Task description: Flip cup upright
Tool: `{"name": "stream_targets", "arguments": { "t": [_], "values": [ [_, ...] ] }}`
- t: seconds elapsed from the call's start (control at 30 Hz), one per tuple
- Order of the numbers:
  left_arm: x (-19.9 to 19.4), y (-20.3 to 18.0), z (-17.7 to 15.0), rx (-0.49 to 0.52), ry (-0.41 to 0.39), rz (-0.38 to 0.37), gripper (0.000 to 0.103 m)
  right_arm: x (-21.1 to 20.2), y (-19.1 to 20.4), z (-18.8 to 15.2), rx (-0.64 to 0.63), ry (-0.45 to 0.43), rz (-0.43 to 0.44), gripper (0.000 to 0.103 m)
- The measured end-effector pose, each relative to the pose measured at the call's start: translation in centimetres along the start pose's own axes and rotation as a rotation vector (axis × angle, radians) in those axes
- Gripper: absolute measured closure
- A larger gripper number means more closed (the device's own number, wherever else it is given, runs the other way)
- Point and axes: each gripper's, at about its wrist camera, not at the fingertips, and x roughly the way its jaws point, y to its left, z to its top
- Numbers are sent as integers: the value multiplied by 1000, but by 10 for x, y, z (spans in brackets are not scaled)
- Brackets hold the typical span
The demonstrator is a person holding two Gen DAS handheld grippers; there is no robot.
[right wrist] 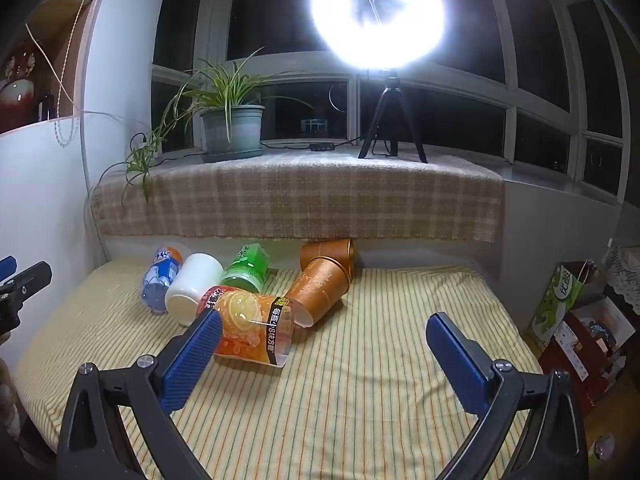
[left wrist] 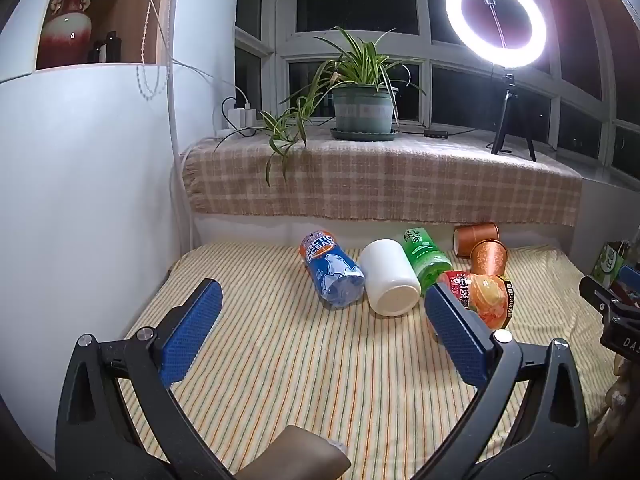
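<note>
Several cups lie on their sides on the striped cloth: a white cup, a blue Arctic Ocean cup, a green cup, an orange-printed clear cup and two brown cups. My left gripper is open and empty, short of the white cup. My right gripper is open and empty, with its left finger beside the orange-printed cup.
A ledge with a plaid cloth rises behind the cups, holding a potted plant and a ring light on a tripod. A white wall stands on the left. Bags and boxes sit off the right edge.
</note>
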Motion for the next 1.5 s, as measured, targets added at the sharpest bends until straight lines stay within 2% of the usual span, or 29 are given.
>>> {"name": "stream_targets", "arguments": {
  "t": [0.17,0.2,0.67,1.5],
  "values": [
    [-1,0,0,-3,1,5,0,6,-4,-2,2,2,5,0],
    [-1,0,1,-4,-1,5,0,-3,-5,2,-7,-5,-25,0],
    [-7,10,4,-23,-1,4,0,-10,4,7,-17,-43,-73,0],
    [-7,12,3,-25,1,2,0,-5,5,8,-6,-33,-69,0]
  ]
}}
